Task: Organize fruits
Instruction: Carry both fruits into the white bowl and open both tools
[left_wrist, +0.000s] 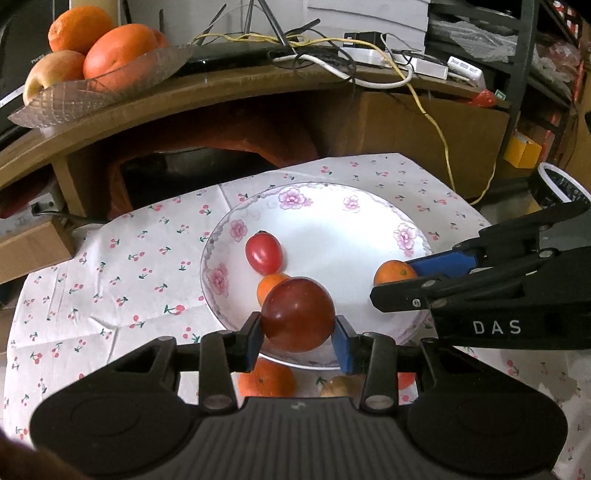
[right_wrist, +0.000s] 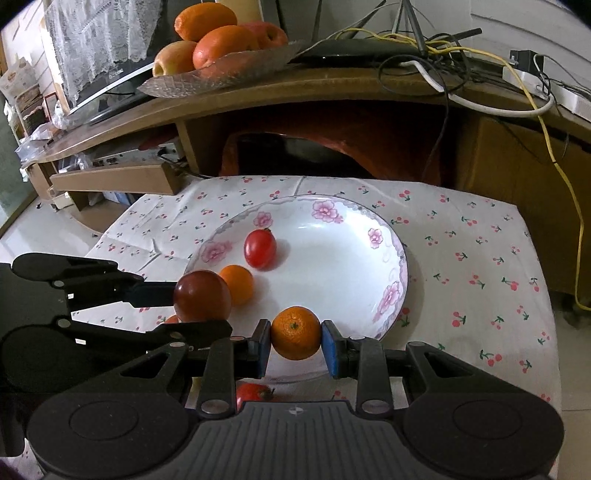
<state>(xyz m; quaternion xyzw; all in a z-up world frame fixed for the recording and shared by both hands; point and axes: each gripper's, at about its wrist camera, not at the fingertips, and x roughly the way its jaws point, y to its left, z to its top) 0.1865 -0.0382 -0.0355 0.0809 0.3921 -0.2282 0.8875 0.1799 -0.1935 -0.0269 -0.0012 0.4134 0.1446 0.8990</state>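
Note:
A white floral plate (left_wrist: 325, 229) (right_wrist: 332, 266) lies on a cherry-print cloth. In it sit a red tomato (left_wrist: 263, 253) (right_wrist: 260, 248) and a small orange (left_wrist: 269, 287) (right_wrist: 238, 283). My left gripper (left_wrist: 298, 330) (right_wrist: 192, 306) is shut on a dark red plum (left_wrist: 298, 314) (right_wrist: 202, 296) over the plate's near-left rim. My right gripper (right_wrist: 295, 341) (left_wrist: 400, 275) is shut on a small orange (right_wrist: 295, 333) (left_wrist: 393, 272) over the plate's near rim.
On the cloth near me lie another orange (left_wrist: 266, 382), a red fruit (right_wrist: 253, 394) and a brownish item (left_wrist: 338, 387). A glass dish of oranges and apples (left_wrist: 96, 88) (right_wrist: 221, 74) stands on the wooden shelf (left_wrist: 236, 92) behind, beside tangled cables (left_wrist: 369, 62).

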